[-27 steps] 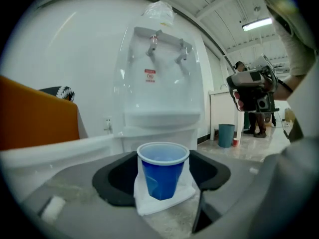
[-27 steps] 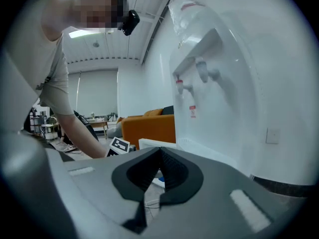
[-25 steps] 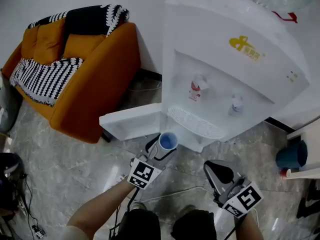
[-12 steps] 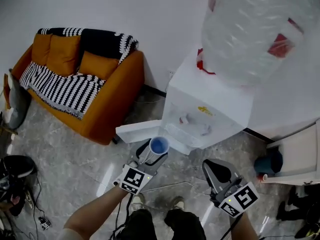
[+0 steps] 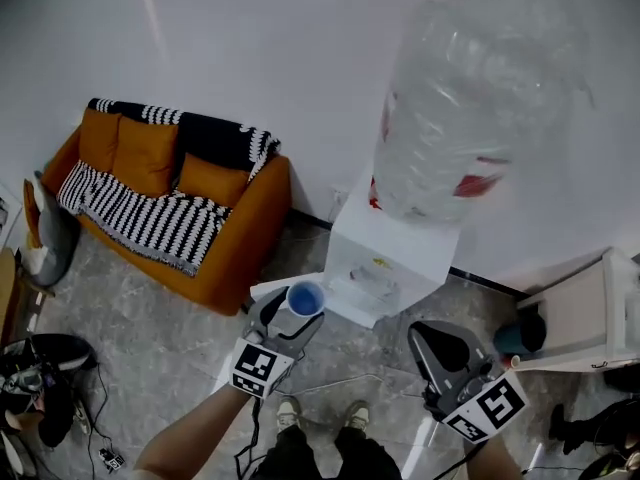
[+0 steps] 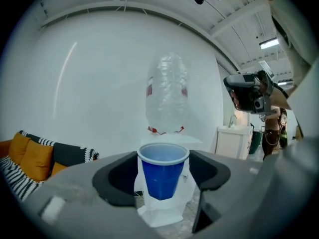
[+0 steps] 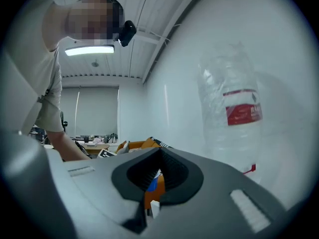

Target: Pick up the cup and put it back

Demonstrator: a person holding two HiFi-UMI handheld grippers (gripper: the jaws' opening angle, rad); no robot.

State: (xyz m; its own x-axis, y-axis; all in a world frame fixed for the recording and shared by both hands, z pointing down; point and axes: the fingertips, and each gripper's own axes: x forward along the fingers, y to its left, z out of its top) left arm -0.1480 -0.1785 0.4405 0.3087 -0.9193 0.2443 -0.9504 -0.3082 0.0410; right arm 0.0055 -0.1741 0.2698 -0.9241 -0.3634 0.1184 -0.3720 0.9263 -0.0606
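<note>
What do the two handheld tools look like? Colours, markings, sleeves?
The left tool and right tool are grey bodies with black, scooped jaw pads. Each carries a white cube with black square markers. No sleeves reach the forearms in the head view; the right gripper view shows a light short-sleeved shirt.

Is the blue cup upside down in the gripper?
No, the blue cup stands upright between the jaws of the left gripper, with its open rim on top.

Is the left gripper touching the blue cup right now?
Touching. The left gripper view shows the blue cup pinched between the jaws of the left gripper.
</note>
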